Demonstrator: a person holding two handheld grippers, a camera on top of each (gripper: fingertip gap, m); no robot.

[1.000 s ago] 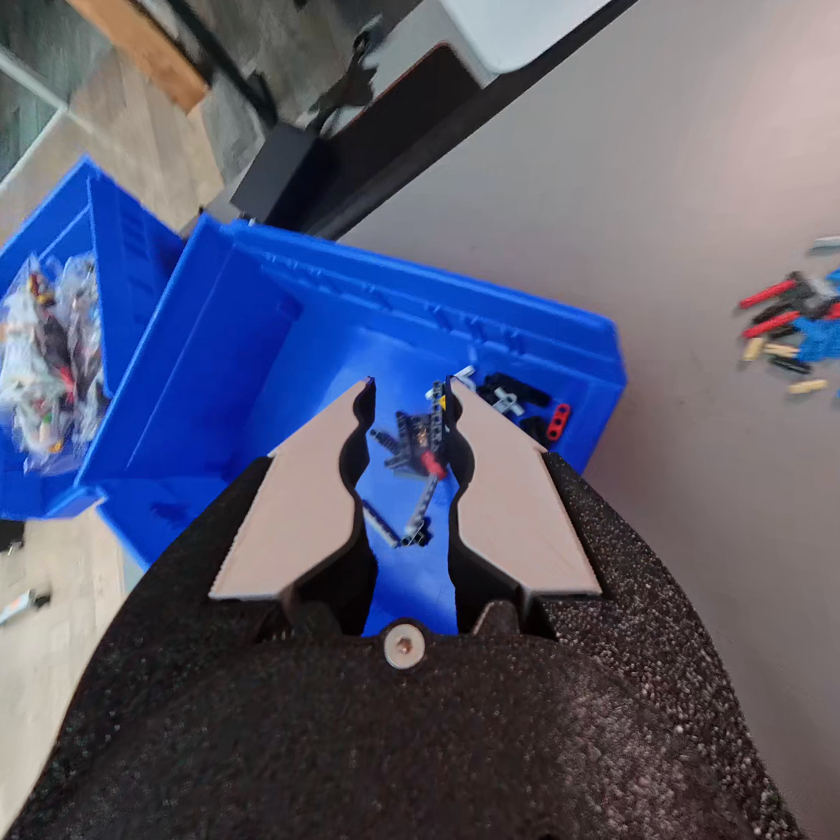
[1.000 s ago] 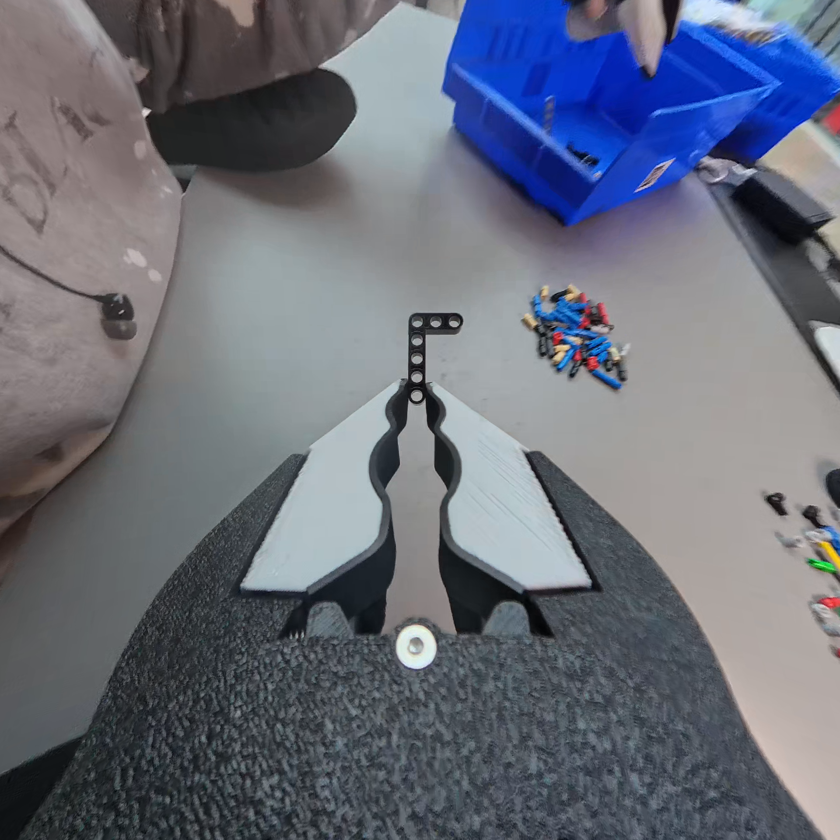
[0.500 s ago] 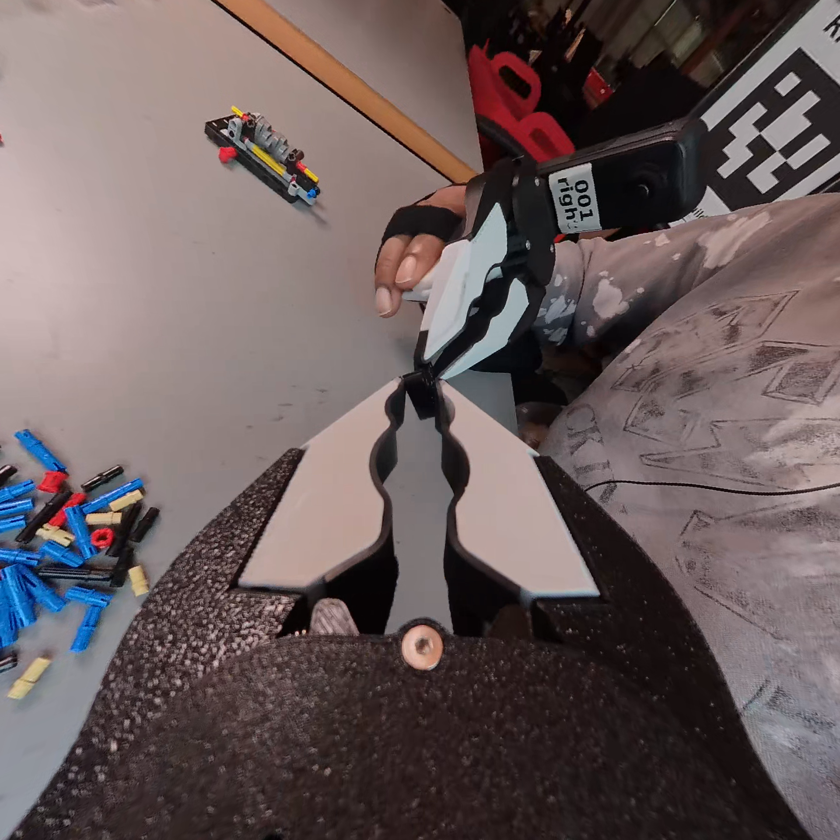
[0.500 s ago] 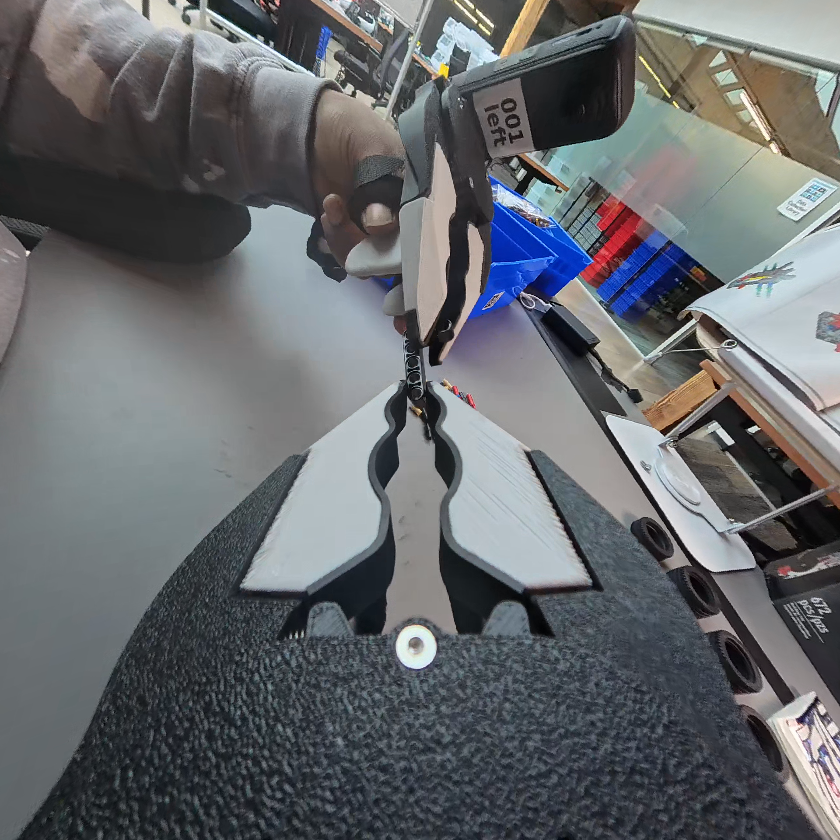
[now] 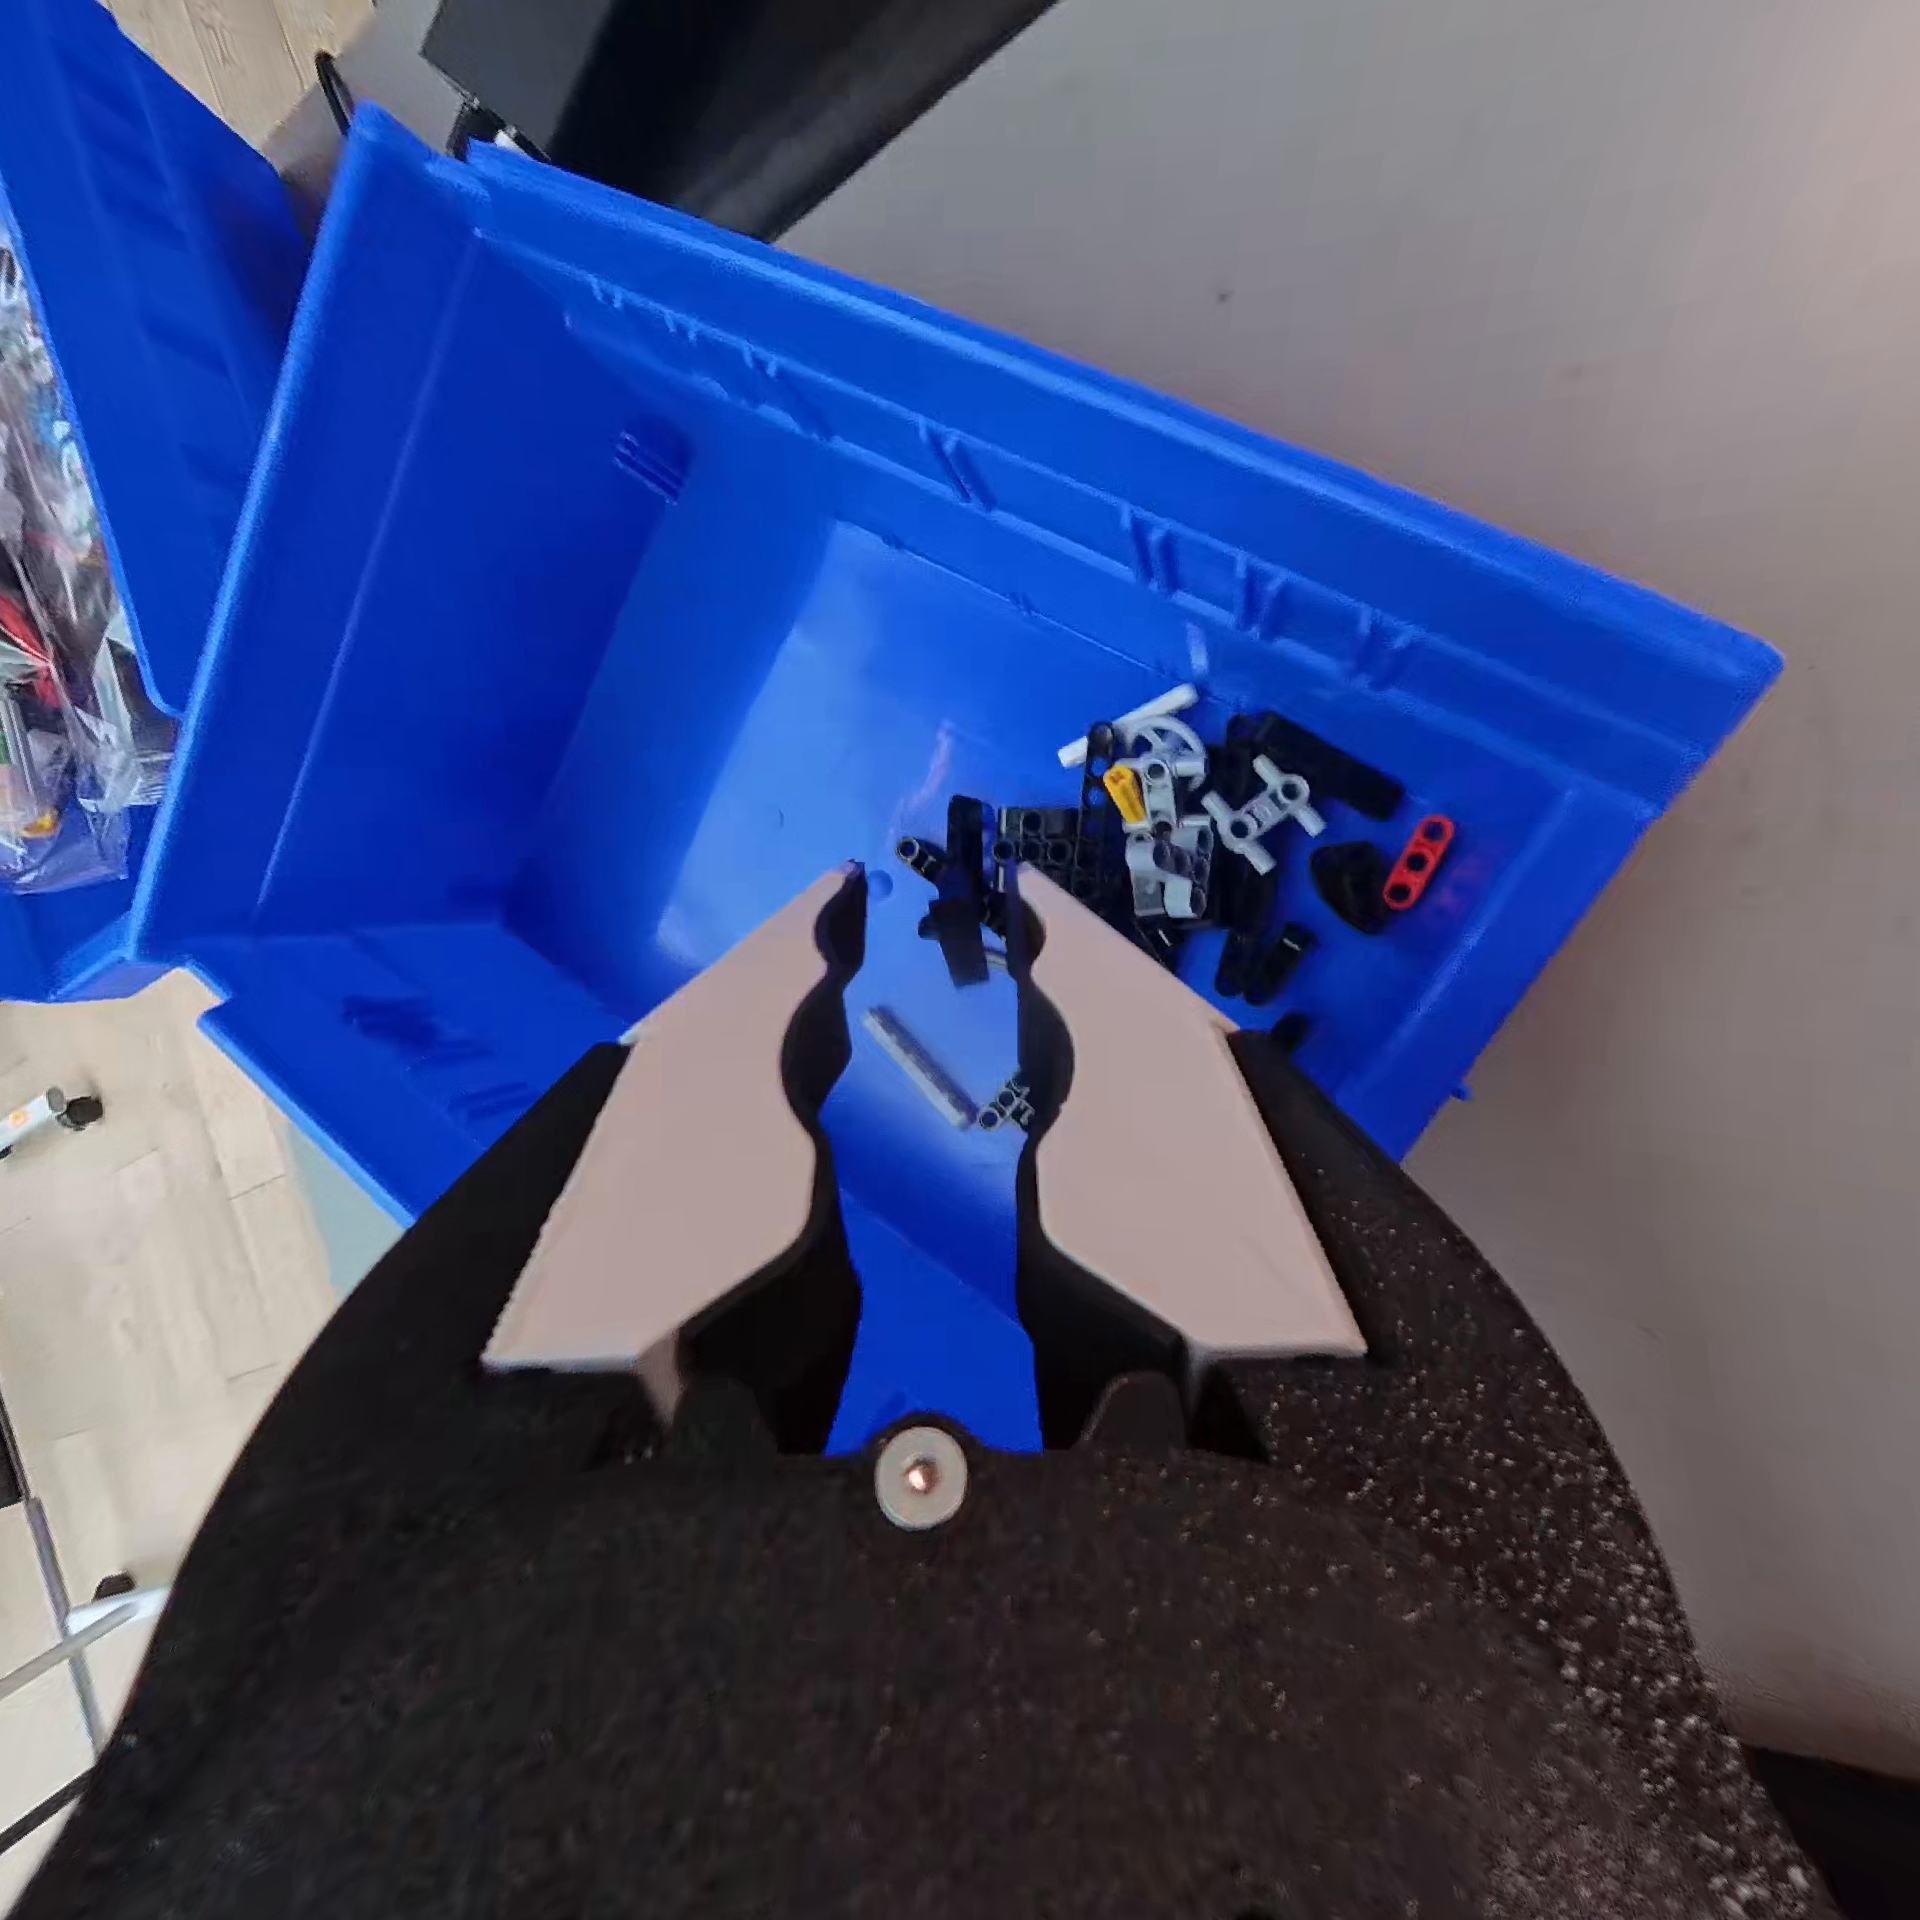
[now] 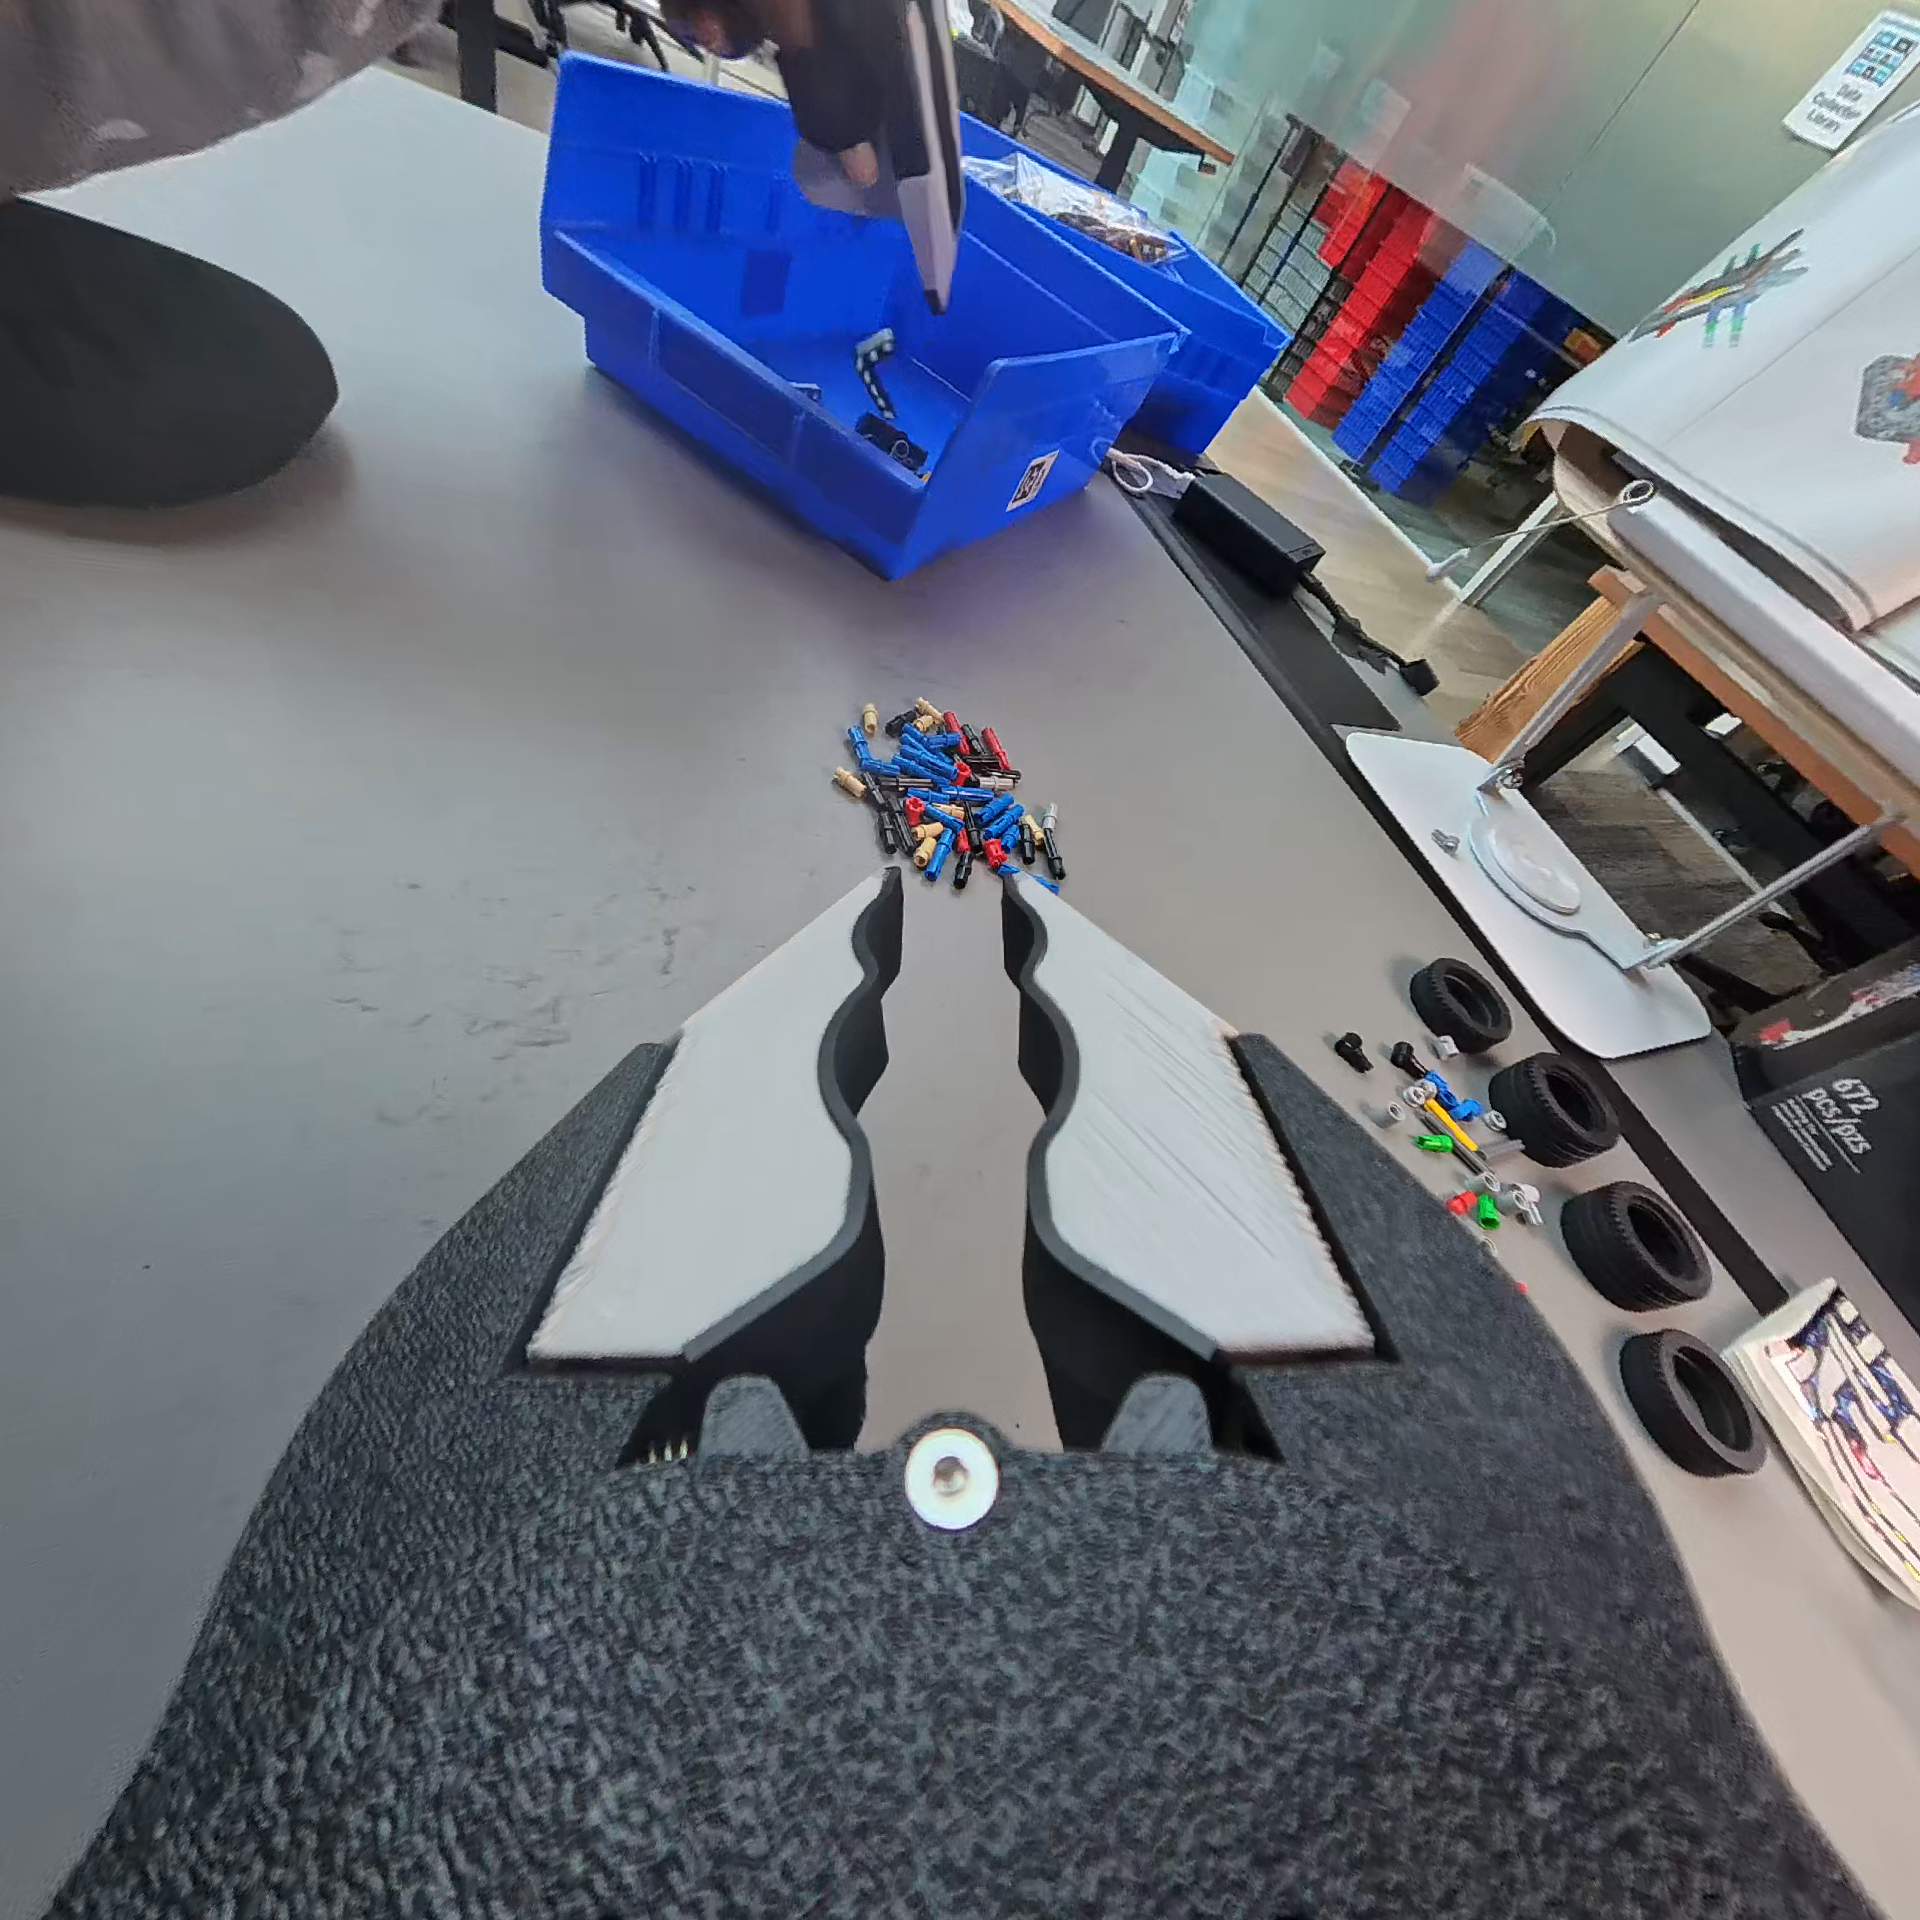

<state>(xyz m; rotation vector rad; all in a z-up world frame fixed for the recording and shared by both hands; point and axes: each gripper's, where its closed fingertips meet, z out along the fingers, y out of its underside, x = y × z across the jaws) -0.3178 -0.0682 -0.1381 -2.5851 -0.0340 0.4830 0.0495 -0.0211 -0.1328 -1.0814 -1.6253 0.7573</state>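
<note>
While the left tongs (image 5: 935, 883) hang over the open blue plastic bin (image 5: 436, 644), their two pale fingers stand apart with nothing between them. Seen past the gap, a black angled beam (image 5: 961, 914) is blurred above the bin floor, clear of both fingertips; whether it rests on anything I cannot tell. A grey straight beam (image 5: 920, 1065) lies flat on the bin floor just below it, and a heap of black, grey and white building pieces (image 5: 1164, 831) sits in the far corner beside a red three-hole beam (image 5: 1415, 860). A second blue bin (image 5: 156, 260) stands against the first, holding clear bags of parts (image 5: 52, 582).

The right tongs (image 6: 951, 883) are also parted and empty, held low over the grey worktop (image 6: 416, 779). Just beyond their tips lies a pile of small blue, black, red and tan connector pins (image 6: 945, 790). To the right, four black rubber tyres (image 6: 1553, 1107) sit in a row near the worktop edge, with a scatter of small coloured pieces (image 6: 1455, 1132) beside them and a printed booklet (image 6: 1839, 1423) at the near end. Farther off in the right wrist view, the left tongs point down into the blue bin.
</note>
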